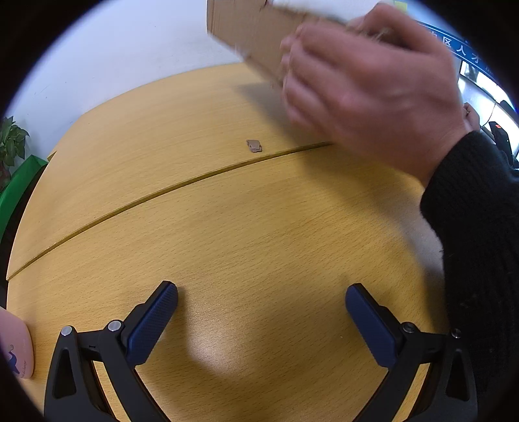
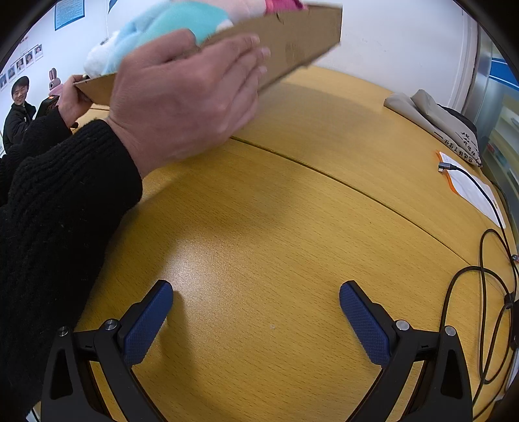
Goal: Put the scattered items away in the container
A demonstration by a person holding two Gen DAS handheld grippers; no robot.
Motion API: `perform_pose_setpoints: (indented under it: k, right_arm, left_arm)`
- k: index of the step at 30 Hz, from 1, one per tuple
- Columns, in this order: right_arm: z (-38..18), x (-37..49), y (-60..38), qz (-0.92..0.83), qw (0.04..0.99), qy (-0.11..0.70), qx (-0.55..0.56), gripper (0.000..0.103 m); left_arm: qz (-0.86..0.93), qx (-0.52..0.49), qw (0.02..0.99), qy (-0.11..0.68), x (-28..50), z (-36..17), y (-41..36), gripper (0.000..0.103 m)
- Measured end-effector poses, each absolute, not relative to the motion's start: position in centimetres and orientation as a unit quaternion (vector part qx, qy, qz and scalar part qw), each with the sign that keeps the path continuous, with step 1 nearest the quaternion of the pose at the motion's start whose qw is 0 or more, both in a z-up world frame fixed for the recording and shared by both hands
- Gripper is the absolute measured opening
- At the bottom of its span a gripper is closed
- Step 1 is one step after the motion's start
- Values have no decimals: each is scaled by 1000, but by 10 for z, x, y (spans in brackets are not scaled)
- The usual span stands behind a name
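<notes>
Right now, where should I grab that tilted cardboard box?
Grip the cardboard box by its bare far wall, coming from the right. It hangs tilted above the table, and a hand covers the near wall while soft toys poke over the rim.

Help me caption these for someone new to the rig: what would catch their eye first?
A bare hand in a black sleeve holds a tilted cardboard box above the table, with plush toys showing over its rim. Below, both grippers, left and right, sit open and empty over the wood. A small brown scrap lies alone by the table's seam.
</notes>
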State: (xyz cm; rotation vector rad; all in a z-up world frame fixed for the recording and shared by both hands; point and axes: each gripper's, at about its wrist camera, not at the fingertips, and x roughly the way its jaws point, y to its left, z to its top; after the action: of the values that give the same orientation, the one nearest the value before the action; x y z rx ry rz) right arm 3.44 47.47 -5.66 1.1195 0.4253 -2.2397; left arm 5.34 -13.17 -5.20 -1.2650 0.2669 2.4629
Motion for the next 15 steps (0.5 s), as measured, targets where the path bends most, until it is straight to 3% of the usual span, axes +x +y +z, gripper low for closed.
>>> perform_pose_setpoints:
  k: [15]
  right_arm:
    - [-57, 34, 475, -842, 297, 160, 421, 103]
  left_arm:
    - [871, -447, 180, 95, 54, -56, -128, 103]
